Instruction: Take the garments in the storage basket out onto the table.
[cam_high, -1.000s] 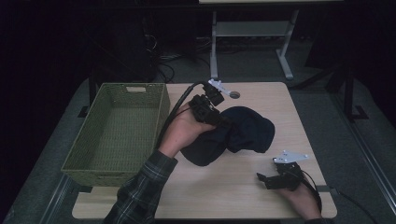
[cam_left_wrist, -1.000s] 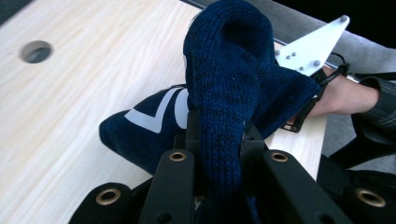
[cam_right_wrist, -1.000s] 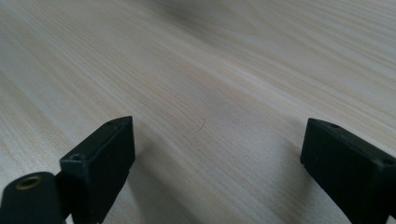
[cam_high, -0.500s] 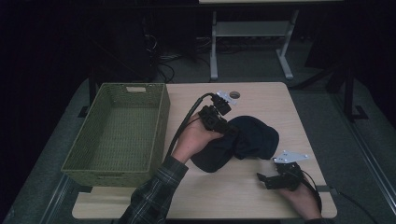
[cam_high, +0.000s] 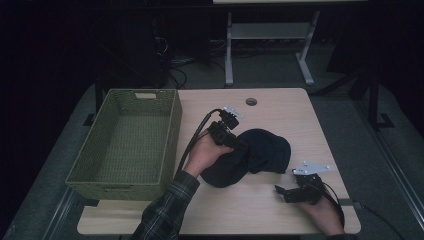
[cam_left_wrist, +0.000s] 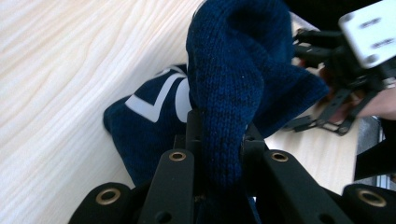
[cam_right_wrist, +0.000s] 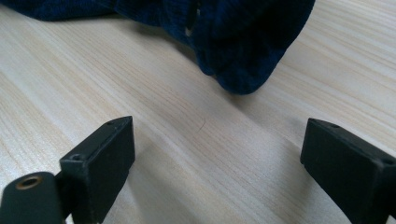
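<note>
Knitwear like this navy knit beanie is soft and light, I judge, so it will sag and fold wherever I lift it, and it won't slip much against the pads. My left tongs are clenched on a bunched fold of it, the wool pinched between the jaws and hanging limp over them, while the rest of the hat, with white lettering showing, lies on the pale wooden surface just right of the green woven basket. My right tongs are released, jaws spread wide and holding nothing, resting low on the surface near the hat's loose edge. A single pinch gathers only one layer, I think; the thicker rim or a doubled fold is the better place to take hold, and the free edge near my right tongs looks reachable for a second grip.
</note>
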